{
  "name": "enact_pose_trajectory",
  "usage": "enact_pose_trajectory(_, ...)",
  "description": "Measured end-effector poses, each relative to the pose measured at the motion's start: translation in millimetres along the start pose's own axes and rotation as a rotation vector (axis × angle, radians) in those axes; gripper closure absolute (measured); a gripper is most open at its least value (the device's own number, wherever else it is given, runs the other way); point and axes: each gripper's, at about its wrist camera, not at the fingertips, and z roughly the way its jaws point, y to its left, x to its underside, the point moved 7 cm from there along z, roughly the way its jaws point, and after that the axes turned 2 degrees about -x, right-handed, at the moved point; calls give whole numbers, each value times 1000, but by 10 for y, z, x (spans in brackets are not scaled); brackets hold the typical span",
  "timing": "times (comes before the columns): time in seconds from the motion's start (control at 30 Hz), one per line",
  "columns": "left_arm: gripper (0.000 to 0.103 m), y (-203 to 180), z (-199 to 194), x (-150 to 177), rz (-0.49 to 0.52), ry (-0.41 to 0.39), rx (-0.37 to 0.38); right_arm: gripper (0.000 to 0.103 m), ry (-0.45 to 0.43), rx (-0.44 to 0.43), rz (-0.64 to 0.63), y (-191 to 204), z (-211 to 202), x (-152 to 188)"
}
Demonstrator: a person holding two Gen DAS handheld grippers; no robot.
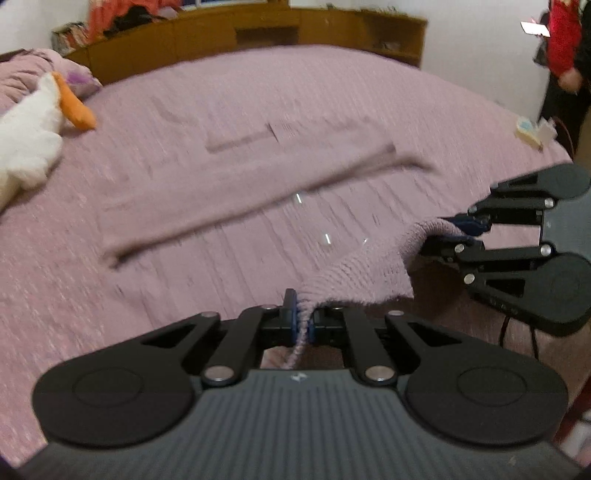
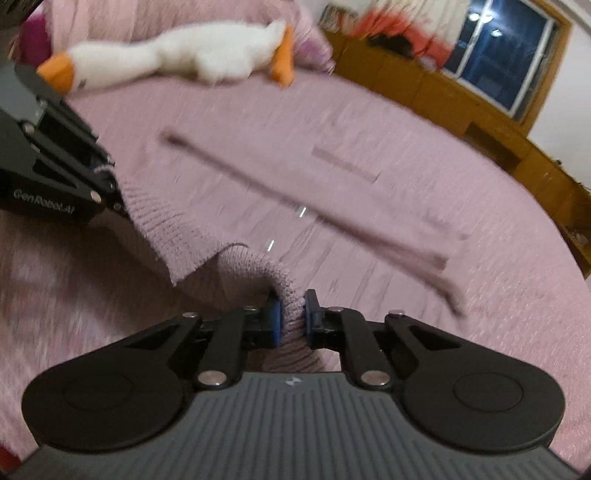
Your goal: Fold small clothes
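A pink knitted sweater [image 1: 236, 184] lies spread on the pink bed cover, its near hem lifted. My left gripper [image 1: 302, 314] is shut on the ribbed hem, which bunches between its blue pads. My right gripper [image 1: 458, 234] shows at the right of the left wrist view, shut on the same hem further along. In the right wrist view the right gripper [image 2: 292, 314] pinches a thick fold of the sweater [image 2: 295, 192], and the left gripper [image 2: 110, 184] holds the hem at the left. Both views are blurred by motion.
A white plush goose [image 2: 192, 51] with orange beak and feet lies at the bed's far side, also in the left wrist view [image 1: 29, 136]. A wooden headboard shelf [image 1: 258, 29] runs behind. A person in red [image 1: 565, 48] stands far right. A small object [image 1: 532, 129] lies near the bed's right edge.
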Motion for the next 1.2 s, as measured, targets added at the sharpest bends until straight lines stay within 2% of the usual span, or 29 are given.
enact_pose_trajectory(0.37,96,289,6,-799,-50,-177,-52,96,-209,82,104,-574,100,-785)
enact_pose_trajectory(0.57,96,451,164,-1269,-27,-248,-113,96,-285,133,89,-840,265,-1269)
enact_pose_trajectory(0.67,96,507,337,-1465,-19,-257,-145,96,-308,164,78,-968,470,-1448)
enact_pose_trajectory(0.87,96,671,870,-1639,-38,-223,-162,96,-282,164,117,-1199,1138,-1587)
enact_pose_trajectory(1.03,96,868,1383,-1581,-75,-166,-171,96,-228,139,121,-1256,1802,-1548)
enact_pose_trajectory(1.2,96,1052,1888,-1456,-103,-91,-170,96,-136,75,156,-1299,2477,-1486)
